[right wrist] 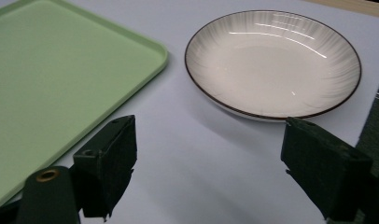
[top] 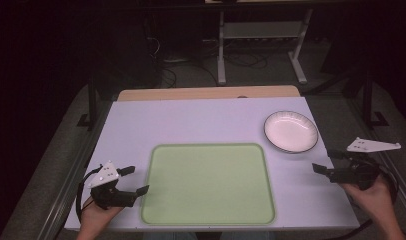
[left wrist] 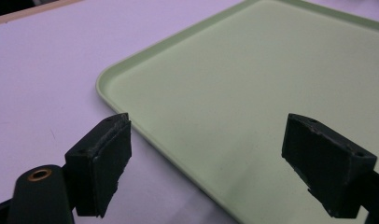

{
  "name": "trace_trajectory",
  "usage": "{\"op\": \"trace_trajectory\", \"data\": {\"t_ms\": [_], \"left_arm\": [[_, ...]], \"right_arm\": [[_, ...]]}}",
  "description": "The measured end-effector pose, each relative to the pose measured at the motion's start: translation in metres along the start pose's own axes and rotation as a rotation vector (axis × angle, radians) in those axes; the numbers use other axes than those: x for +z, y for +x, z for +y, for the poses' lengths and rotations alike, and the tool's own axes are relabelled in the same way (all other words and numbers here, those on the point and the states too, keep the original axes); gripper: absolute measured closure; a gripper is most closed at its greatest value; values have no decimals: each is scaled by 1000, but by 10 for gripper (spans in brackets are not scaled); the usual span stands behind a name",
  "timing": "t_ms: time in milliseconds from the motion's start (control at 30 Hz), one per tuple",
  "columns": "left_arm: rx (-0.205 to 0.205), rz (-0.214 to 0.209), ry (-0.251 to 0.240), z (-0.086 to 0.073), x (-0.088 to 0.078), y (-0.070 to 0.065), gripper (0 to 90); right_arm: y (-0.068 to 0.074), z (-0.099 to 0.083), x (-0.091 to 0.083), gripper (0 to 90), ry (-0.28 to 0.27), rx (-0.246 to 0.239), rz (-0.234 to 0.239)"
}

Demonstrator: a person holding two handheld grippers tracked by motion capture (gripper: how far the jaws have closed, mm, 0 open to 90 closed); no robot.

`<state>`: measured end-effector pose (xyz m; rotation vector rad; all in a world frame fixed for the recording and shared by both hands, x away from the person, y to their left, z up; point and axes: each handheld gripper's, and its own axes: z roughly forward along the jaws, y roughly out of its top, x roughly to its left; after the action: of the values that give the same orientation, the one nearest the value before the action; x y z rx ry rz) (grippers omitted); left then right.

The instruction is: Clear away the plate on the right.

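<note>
A pale green tray (top: 208, 184) lies flat in the middle of the white table, with nothing on it. A white shallow plate (top: 290, 131) with a dark rim sits at the right, beyond the tray's far right corner. My left gripper (top: 132, 180) hovers at the tray's left edge, open, with its jaws on either side of the tray rim (left wrist: 131, 119). My right gripper (top: 327, 161) is held near the table's right edge, open and holding nothing. The plate (right wrist: 273, 63) lies just ahead of its jaws, and the tray (right wrist: 52, 79) is to their left.
The white table (top: 191, 120) has a wooden strip (top: 206, 93) along its far edge. Beyond it stands a metal-legged bench (top: 261, 40) with cables on a dark floor. Grey carpet flanks the table on both sides.
</note>
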<state>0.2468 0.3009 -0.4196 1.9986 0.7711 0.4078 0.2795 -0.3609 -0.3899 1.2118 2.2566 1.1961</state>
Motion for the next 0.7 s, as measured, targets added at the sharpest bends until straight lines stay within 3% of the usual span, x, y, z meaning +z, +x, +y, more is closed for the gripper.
{"op": "trace_trajectory", "data": {"t_ms": [567, 700], "left_arm": [[-6, 1, 12, -1, 3, 0, 156], [-7, 1, 10, -1, 3, 0, 156]], "right_arm": [[-41, 10, 14, 206, 33, 73, -72], [-54, 13, 16, 210, 28, 112, -91]]}}
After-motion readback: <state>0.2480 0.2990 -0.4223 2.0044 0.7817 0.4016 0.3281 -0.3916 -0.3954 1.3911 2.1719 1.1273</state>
